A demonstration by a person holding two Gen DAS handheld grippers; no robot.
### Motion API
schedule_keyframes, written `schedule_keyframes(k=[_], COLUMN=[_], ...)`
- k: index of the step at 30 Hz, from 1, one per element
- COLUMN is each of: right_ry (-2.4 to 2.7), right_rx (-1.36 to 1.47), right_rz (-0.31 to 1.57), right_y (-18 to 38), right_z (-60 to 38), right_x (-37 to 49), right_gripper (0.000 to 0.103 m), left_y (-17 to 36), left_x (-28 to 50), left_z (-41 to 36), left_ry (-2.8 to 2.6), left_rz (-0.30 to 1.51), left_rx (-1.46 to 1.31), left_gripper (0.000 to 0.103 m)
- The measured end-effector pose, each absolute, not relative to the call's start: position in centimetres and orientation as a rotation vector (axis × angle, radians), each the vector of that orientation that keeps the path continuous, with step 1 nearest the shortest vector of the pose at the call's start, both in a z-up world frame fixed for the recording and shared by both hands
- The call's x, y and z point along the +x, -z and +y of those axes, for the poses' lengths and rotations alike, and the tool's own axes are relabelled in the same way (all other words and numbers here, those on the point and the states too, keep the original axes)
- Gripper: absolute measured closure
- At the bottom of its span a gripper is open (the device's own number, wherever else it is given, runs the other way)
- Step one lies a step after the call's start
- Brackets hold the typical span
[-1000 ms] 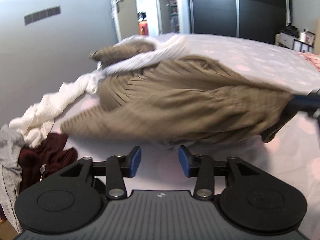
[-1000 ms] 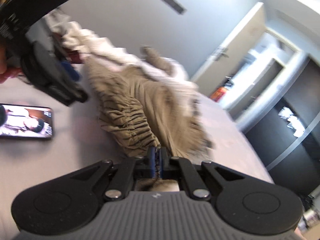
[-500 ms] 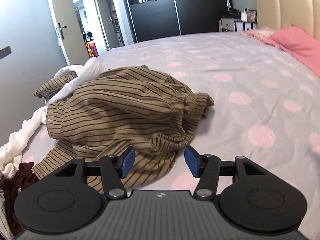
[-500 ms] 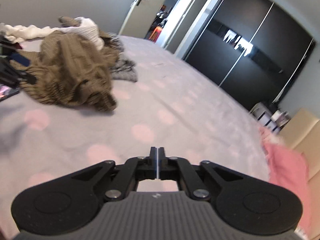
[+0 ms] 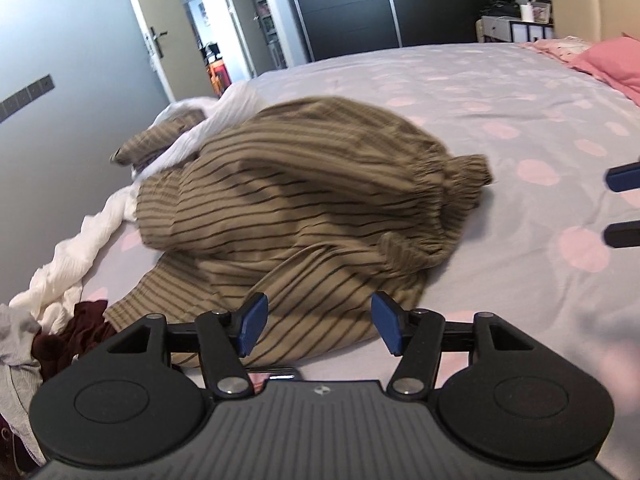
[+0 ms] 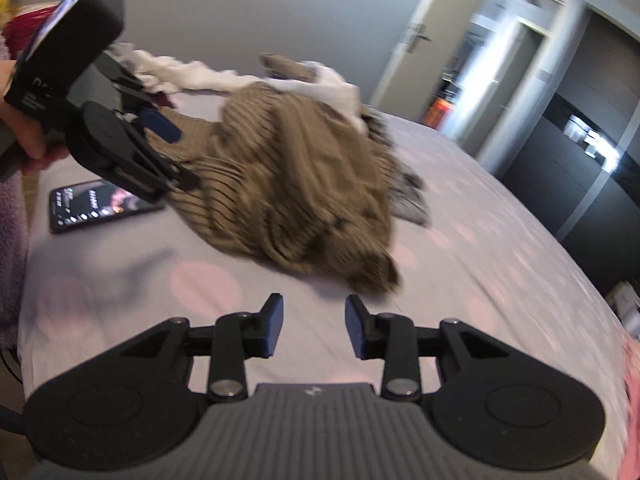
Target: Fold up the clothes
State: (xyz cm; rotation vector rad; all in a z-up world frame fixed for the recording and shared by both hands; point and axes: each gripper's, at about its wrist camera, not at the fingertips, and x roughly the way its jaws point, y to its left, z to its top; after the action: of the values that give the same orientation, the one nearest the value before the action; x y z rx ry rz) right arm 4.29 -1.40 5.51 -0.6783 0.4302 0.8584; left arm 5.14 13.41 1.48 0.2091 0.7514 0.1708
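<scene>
Because the striped olive garment [image 5: 304,208] lies bunched in a rumpled heap on the bedspread [image 5: 520,128], with no edge laid flat, the step in hand is judged to be the preparatory one: finding corners or a hem and spreading the piece before any fold is made. An elastic-gathered band [image 5: 448,168] shows at the garment's far right side, and a flatter striped panel reaches toward the near edge.

The left gripper [image 5: 320,322] is positioned directly over that near panel, fingers spread wide and grasping nothing. The right gripper [image 6: 314,330] is positioned just short of the heap's nearest lobe, over bare bedspread, fingers likewise parted and empty.

The next move probably calls for each gripper to close on a separate edge, the left on the near panel and the right on the gathered band, then draw them apart to flatten the fabric.

Surrounding items: a white garment [image 5: 72,256] lies partly under the heap, dark red clothing [image 5: 68,336] sits beside it, and a phone [image 6: 104,204] rests on the bedspread just beside the striped fabric.
</scene>
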Motion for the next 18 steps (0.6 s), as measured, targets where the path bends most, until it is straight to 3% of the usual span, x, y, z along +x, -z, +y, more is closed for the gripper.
schedule_keyframes(k=[6, 10, 15, 18], right_ry=[-1.011, -1.095, -1.168, -1.202], right_rx=[-0.789, -0.892, -1.005, -1.044], right_rz=[0.436, 0.440, 0.462, 0.492], right_y=[-4.3, -3.0, -1.0, 0.0], right_z=[5.0, 8.8, 12.4, 13.4], right_x=[7.6, 9.8, 12.6, 13.4], right_gripper=[0.058, 0.050, 0.050, 0.056], left_y=[-0.5, 0.1, 0.9, 1.1], left_x=[6.7, 7.5, 8.2, 8.5], left_z=[16.7, 18.4, 19.8, 20.4], left_ry=[-0.218, -0.240, -0.258, -0.268], left_rz=[0.776, 0.787, 0.794, 0.799], left_rx=[0.160, 0.119, 0.112, 0.090], left_gripper=[0.047, 0.047, 0.047, 0.047])
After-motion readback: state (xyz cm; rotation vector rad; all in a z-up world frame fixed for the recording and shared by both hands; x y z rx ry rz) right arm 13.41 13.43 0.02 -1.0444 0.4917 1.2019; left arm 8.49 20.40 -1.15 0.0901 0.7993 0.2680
